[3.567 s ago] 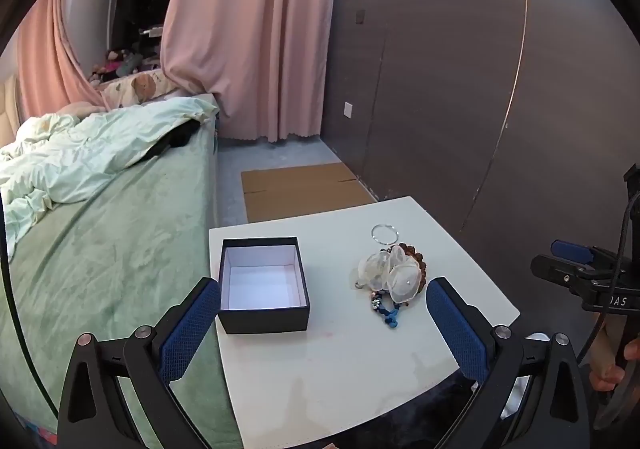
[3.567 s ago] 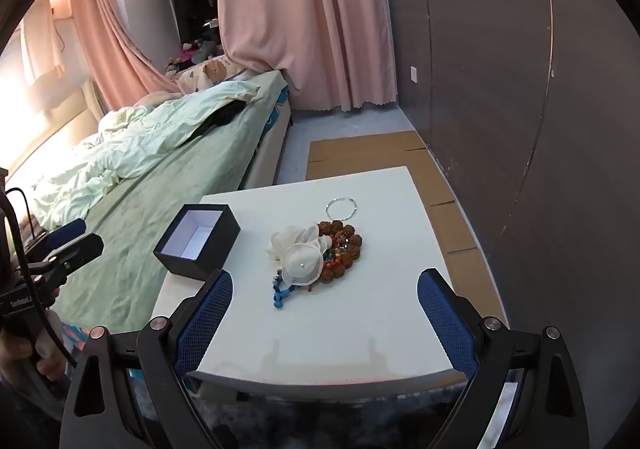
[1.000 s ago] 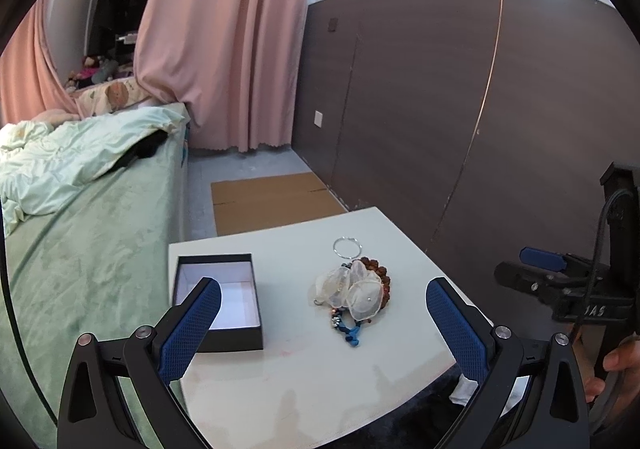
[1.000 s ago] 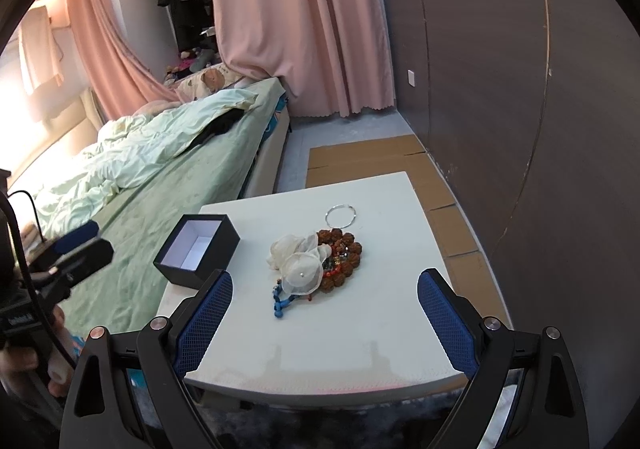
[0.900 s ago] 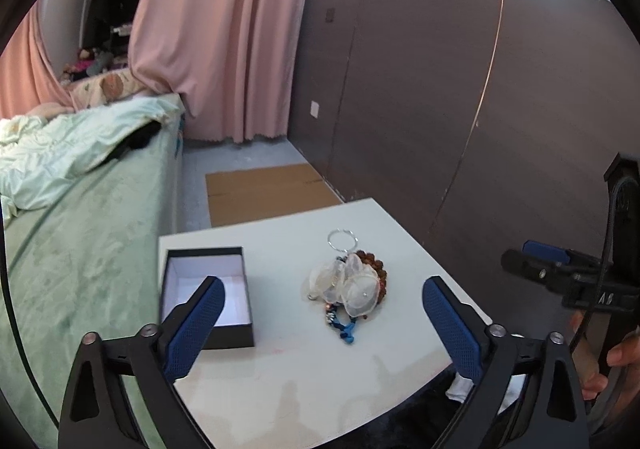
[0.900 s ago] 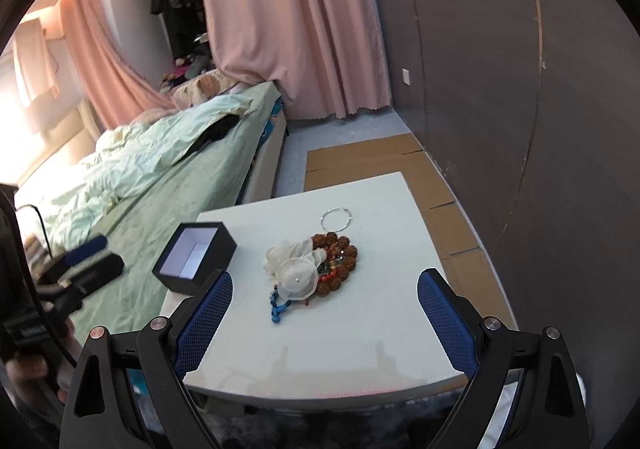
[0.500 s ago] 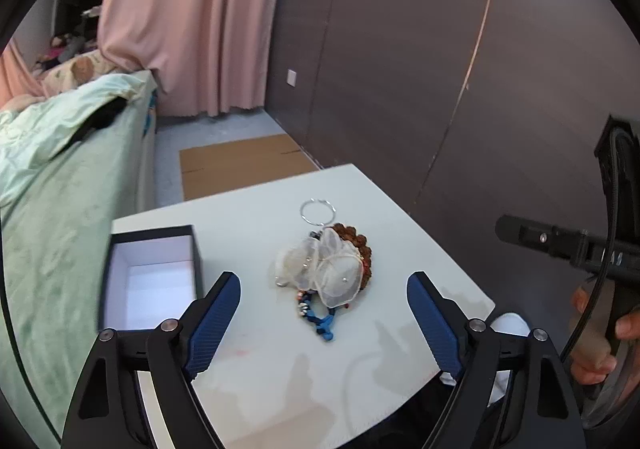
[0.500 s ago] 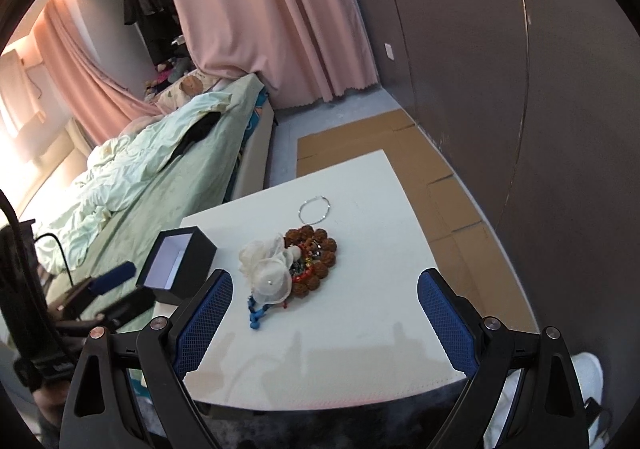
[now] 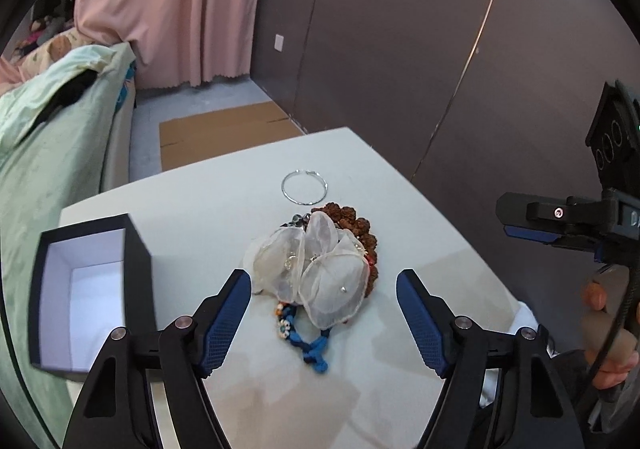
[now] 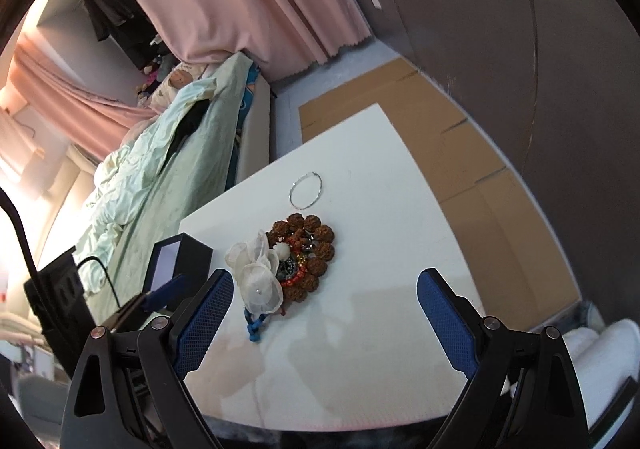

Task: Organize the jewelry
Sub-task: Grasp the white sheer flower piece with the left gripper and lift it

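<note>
A pile of jewelry lies mid-table: a white sheer flower piece point(image 9: 316, 269) point(image 10: 258, 271), a brown bead bracelet point(image 9: 354, 223) point(image 10: 316, 245), a blue cord bracelet point(image 9: 310, 347) point(image 10: 254, 325) and a thin silver bangle point(image 9: 304, 187) point(image 10: 306, 190) beyond them. An open black box with white lining point(image 9: 86, 289) point(image 10: 172, 261) stands at the left. My left gripper point(image 9: 324, 313) is open, low over the table, its fingers either side of the flower piece. My right gripper point(image 10: 322, 319) is open and empty, above the table's near right part.
The white table point(image 9: 224, 189) point(image 10: 380, 249) stands between a green bed point(image 9: 44, 153) point(image 10: 160, 169) on the left and a dark panelled wall point(image 9: 400, 49) on the right. Flat cardboard point(image 10: 460, 153) lies on the floor beyond and right of the table.
My left gripper has come down and forward onto the jewelry pile and its fingers have narrowed around the flower piece. My right gripper has tilted and shifted right.
</note>
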A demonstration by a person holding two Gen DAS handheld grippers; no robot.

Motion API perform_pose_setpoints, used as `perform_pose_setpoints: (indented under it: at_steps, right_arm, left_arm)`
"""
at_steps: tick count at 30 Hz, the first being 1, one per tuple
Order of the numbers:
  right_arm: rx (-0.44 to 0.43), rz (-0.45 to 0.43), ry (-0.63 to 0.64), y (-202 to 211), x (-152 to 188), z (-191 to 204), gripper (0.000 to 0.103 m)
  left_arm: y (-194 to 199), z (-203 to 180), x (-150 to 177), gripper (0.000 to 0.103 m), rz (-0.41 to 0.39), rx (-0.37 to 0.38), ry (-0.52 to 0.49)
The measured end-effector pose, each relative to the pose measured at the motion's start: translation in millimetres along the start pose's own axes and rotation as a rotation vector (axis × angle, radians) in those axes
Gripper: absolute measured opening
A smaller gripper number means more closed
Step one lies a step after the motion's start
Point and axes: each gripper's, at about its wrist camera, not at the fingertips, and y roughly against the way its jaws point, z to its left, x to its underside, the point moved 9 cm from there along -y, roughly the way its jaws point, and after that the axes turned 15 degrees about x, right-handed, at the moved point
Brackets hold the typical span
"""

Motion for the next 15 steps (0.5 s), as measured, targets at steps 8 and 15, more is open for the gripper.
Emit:
perform_pose_setpoints:
  at_steps: [8,15]
  right_arm:
    - [-0.109,0.137,-0.078,-38.4,-2.1,8.2,0.072]
    - [-0.180,0.229,-0.113,-59.4,7.8,23.2,0.059]
  left_arm:
    - [-37.0,21.5,-1.8,0.052,0.092,0.032,0.070]
    - [-34.2,26.4,-1.8,0.003,0.107,0.039,0.078]
